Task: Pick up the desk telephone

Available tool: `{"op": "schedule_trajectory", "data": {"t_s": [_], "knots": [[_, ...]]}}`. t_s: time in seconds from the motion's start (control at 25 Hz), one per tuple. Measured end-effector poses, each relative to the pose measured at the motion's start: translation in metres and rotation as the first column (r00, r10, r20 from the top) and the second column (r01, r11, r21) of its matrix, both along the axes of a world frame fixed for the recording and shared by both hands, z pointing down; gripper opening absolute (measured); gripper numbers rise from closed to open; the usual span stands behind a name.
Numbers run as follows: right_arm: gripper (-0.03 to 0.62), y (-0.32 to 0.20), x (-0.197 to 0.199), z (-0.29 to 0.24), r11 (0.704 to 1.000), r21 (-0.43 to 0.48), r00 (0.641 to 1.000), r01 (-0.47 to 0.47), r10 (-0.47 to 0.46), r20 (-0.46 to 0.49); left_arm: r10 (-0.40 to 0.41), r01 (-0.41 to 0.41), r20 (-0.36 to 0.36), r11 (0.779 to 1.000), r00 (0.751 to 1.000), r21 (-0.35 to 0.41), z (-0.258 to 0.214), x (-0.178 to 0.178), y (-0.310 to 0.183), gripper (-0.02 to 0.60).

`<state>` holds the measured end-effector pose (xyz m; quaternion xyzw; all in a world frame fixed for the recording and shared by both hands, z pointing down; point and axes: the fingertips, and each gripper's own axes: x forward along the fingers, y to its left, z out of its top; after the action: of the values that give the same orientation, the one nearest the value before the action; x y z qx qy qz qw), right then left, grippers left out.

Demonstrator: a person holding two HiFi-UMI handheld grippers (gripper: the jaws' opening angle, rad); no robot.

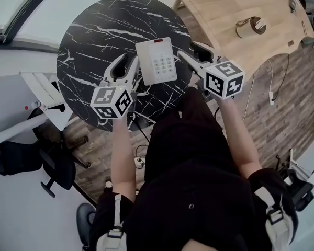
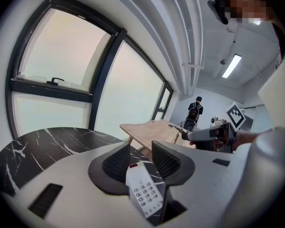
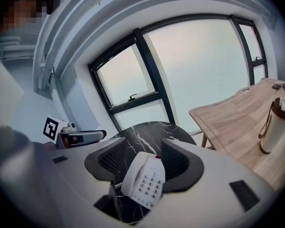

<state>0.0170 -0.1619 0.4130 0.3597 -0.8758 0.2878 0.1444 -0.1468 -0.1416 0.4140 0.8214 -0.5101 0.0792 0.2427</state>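
- My black clothes (image 1: 199,192) fill the near part of the head view, and both my bare forearms reach out from them to the tongs.
- My left tongs (image 1: 126,63) are released: the 2 jaws stand apart and nothing presses on their pads.
- My right tongs (image 1: 191,50) are released too, jaws apart, grasping nothing.
- The desk telephone (image 1: 157,60) lies flat, keypad up, between the 2 tongs. It is just right of the left tongs and just left of the right tongs, outside both pairs of jaws. I cannot tell whether either tongs touches its edge.
- In each gripper view the telephone shows through the gap between the jaws, unclamped.
- It rests on a round black marble table (image 1: 89,41) that lies under both tongs.
- Each tongs carries 1 marker cube at the end nearer me: the left cube (image 1: 112,101) and the right cube (image 1: 225,79).
- Beyond and to the right of the right tongs stands a wooden table (image 1: 235,9) with a pale bottle (image 1: 251,26) on it.
- An office chair (image 1: 21,161) sits on the floor, left of the left tongs and nearer me.
- Far beyond the left tongs stands a person (image 2: 194,110) with a backpack.
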Motion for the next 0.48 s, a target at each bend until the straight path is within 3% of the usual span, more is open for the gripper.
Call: {"op": "schedule_trajectory", "data": {"t_s": [0.28, 0.48], "knots": [[0.264, 0.01, -0.005, 0.045, 0.996, -0.092, 0.999, 0.008, -0.012, -0.045, 0.019, -0.022, -0.023, 0.995, 1.0, -0.101, 0.039, 0.0, 0.002, 0.204], [0.286, 0.014, -0.012, 0.082, 0.986, -0.162, 0.996, 0.033, -0.047, -0.081, 0.06, -0.082, -0.107, 0.972, 0.992, -0.218, 0.077, 0.003, 0.011, 0.261]]}}
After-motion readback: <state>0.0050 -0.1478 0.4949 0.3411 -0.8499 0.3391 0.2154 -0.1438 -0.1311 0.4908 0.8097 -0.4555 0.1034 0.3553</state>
